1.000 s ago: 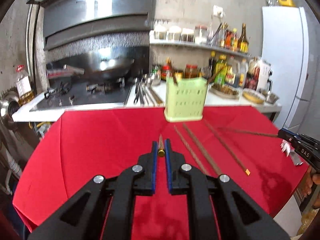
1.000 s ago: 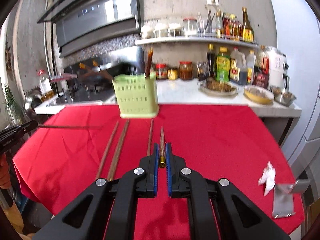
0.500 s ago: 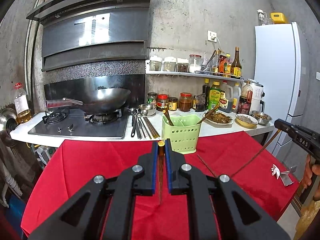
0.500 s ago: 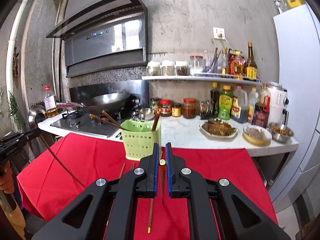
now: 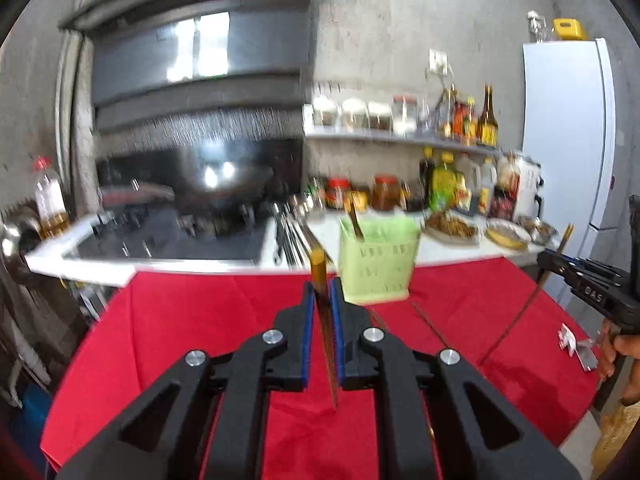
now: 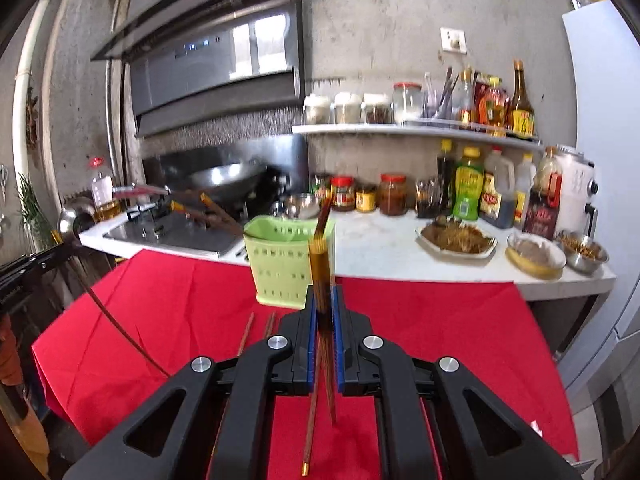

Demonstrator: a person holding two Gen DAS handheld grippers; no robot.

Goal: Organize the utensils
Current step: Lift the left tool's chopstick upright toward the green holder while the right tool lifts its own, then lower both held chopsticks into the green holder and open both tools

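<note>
Left claw (image 5: 322, 300) clamping brown chopstick (image 5: 326, 344) (gold-capped, upright), right claw (image 6: 323, 308) clamping another chopstick (image 6: 322, 276)

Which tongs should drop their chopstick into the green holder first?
Probably right. The right tongs hold a chopstick upright, lined up with the green holder; from the left tongs it sits off to the right.

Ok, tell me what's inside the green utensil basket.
Chopsticks lean out of the green utensil basket over its left rim, another stands at its right. The basket's wall hides their lower ends.
</note>
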